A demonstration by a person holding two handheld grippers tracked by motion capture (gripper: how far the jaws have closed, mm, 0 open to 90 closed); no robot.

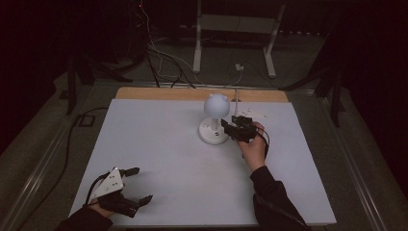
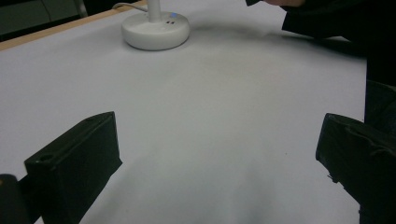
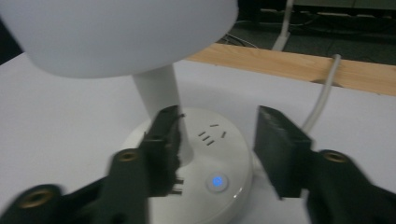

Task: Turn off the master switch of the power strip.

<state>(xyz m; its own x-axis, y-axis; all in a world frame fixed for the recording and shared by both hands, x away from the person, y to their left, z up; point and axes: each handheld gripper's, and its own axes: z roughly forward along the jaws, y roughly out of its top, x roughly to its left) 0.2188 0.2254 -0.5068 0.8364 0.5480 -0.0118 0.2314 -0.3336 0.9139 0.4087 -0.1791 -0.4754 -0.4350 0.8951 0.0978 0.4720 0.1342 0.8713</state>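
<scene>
White lamp between half-closed jaws

White plastic desk lamp [image 1: 214, 118] with a round globe shade, a slim stem and a disc-shaped base stands upright on the pale grey table cover [image 1: 173, 163], toward the far middle of the table, close to the bare wooden strip [image 1: 159, 93] along the far edge. In the right gripper view the base carries a small glowing blue button [image 3: 216, 181] and a set of socket slots [image 3: 212, 134], and a white cable [image 3: 322, 100] runs off behind it toward the wooden strip.

Just to the right of the lamp, the right gripper [image 1: 227, 129] is held low over the base and points at it. Its black jaws stand at a middling width, neither wide nor shut. From its own camera, one jaw lies right beside the lamp's stem [image 3: 161, 100] and the other is apart from it above the base's far side; whether the near jaw touches the stem I cannot tell. The button lies between the jaws, and nothing is clamped.

Well apart from the lamp, at the near left corner of the cover, the left gripper [image 1: 137, 185] rests with its jaws spread wide, with only bare cover between them
</scene>
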